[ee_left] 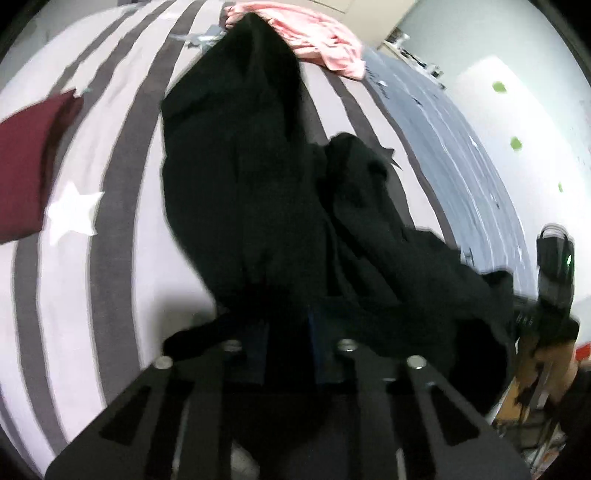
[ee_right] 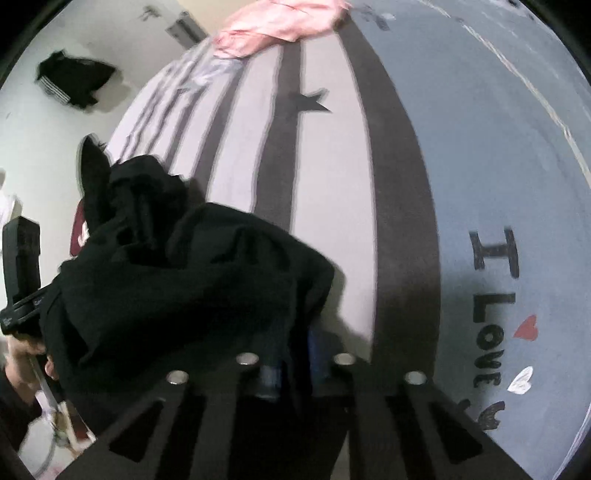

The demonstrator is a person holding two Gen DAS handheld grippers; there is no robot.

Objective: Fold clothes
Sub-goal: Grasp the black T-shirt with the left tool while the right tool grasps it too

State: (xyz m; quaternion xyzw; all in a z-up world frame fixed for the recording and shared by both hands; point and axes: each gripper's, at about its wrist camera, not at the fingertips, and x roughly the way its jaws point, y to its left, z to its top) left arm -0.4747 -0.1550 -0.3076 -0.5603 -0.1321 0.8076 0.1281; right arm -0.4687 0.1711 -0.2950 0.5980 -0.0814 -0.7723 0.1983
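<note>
Pinching black garment (ee_left: 251, 184) in left tool (ee_left: 286, 328), right tool (ee_right: 291, 354) likewise nearly closed, above striped bedspread (ee_left: 122, 155)

Black garment (ee_left: 258, 192) hides both grippers' fingertips (frames motion-blurred).

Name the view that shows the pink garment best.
Left wrist view: the pink garment lies crumpled at the far end of the striped bedspread, beyond the black garment, mostly visible. Right wrist view shows only a blurred part cut by the frame's top edge.
</note>
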